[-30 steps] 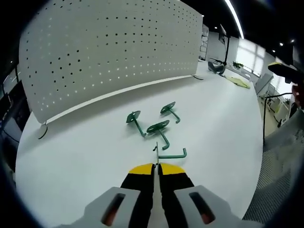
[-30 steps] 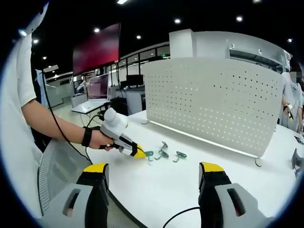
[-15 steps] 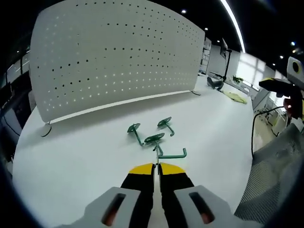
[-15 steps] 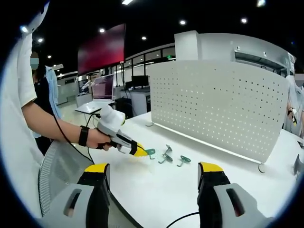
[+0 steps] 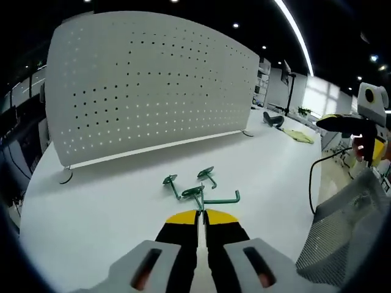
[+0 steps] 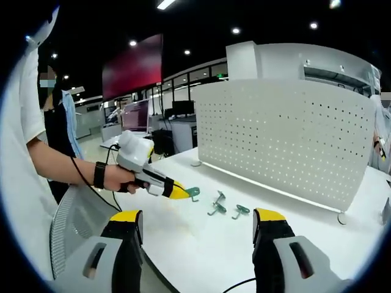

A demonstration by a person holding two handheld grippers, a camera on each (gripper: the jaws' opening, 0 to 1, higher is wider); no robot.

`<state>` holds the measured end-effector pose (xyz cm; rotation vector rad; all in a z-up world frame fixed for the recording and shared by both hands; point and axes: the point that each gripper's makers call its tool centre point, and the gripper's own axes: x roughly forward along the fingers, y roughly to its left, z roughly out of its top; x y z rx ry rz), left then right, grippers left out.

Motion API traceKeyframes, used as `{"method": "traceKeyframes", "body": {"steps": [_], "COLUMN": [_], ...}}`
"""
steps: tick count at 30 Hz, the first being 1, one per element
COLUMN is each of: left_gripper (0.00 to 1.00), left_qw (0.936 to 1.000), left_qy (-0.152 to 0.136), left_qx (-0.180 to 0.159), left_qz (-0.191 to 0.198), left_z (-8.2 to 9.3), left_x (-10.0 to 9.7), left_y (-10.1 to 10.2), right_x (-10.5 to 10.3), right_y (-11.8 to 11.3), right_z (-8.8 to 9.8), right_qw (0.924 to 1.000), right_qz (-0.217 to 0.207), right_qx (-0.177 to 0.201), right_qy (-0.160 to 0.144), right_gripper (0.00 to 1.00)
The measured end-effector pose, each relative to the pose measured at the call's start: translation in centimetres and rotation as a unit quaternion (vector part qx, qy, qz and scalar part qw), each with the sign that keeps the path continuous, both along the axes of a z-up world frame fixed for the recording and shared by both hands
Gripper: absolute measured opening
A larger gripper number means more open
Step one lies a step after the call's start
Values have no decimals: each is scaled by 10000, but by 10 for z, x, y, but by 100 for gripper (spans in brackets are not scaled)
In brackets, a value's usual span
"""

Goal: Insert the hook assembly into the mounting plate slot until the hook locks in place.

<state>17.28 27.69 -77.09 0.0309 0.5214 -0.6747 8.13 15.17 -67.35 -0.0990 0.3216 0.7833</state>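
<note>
Landmark: white perforated mounting plate (image 5: 153,85), standing upright on small feet at the far side of the white table (image 5: 275,159); also seen in the right gripper view (image 6: 287,140).
Left gripper: left gripper (image 5: 200,215) has its yellow-tipped jaws pressed together on a green hook assembly (image 5: 214,198), pinching the wire stem so the hooked end juts forward toward the plate. Seen from the right gripper view, the left gripper (image 6: 177,193) is carried in a hand (image 6: 119,180) with the held hook (image 6: 193,193) clear of the table top.
Why held so: gripping the stem tail leaves the plate-facing end free to enter a hole (my guess, the tip shape is too small to read).
Spare hooks: two more green hooks (image 5: 172,182) and (image 5: 206,173) lie loose on the table between the held one and the plate, near each other, well short of the plate foot; likely staged there for reach.
Right gripper: right gripper (image 6: 195,229) jaws stand wide apart with nothing between them, hanging back from the plate, off the table's near edge, apparently keeping plate and hooks all in frame.
Task state: hook is in hand, not yet at the plate; insertion not begun.
Next: carry the hook up to a hole row and line up its end squarely before pushing.
Risk: thin stem could twist in the pinch on contact.
</note>
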Motion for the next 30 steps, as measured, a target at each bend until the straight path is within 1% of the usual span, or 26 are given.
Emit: {"method": "traceKeyframes", "body": {"steps": [4, 9, 12, 18, 19, 23, 26, 28, 30], "left_gripper": [3, 3, 3, 3, 3, 3, 3, 3, 3], "left_qw": [9999, 9996, 9992, 9984, 9979, 9966, 9959, 9951, 9948], "left_qy": [-109, -241, -324, -450, -501, -639, -680, -704, -757], "left_qx": [-46, -133, -240, -342, -404, -516, -593, -693, -688], "left_qz": [-6, -5, 9, 26, 41, -12, -22, -10, -32], "left_z": [11, 23, 31, 47, 52, 65, 72, 77, 80], "left_x": [-2, -5, -8, -15, -16, -21, -21, -21, -21], "left_y": [-3, -6, -7, -12, -13, -18, -20, -22, -23], "right_x": [2, 4, 4, 7, 7, 8, 9, 10, 11], "right_y": [2, 5, 7, 12, 13, 15, 14, 14, 14], "right_z": [3, 4, 6, 9, 9, 14, 17, 20, 21], "right_qw": [9999, 9999, 9998, 9994, 9993, 9988, 9988, 9985, 9984], "right_qz": [24, 85, 130, 212, 230, 274, 216, 214, 220], "right_qx": [103, 128, 165, 270, 283, 383, 424, 478, 507], "right_qy": [-22, -52, -55, -69, -70, -96, -121, -128, -112], "right_gripper": [73, 72, 71, 69, 69, 65, 59, 59, 58]}}
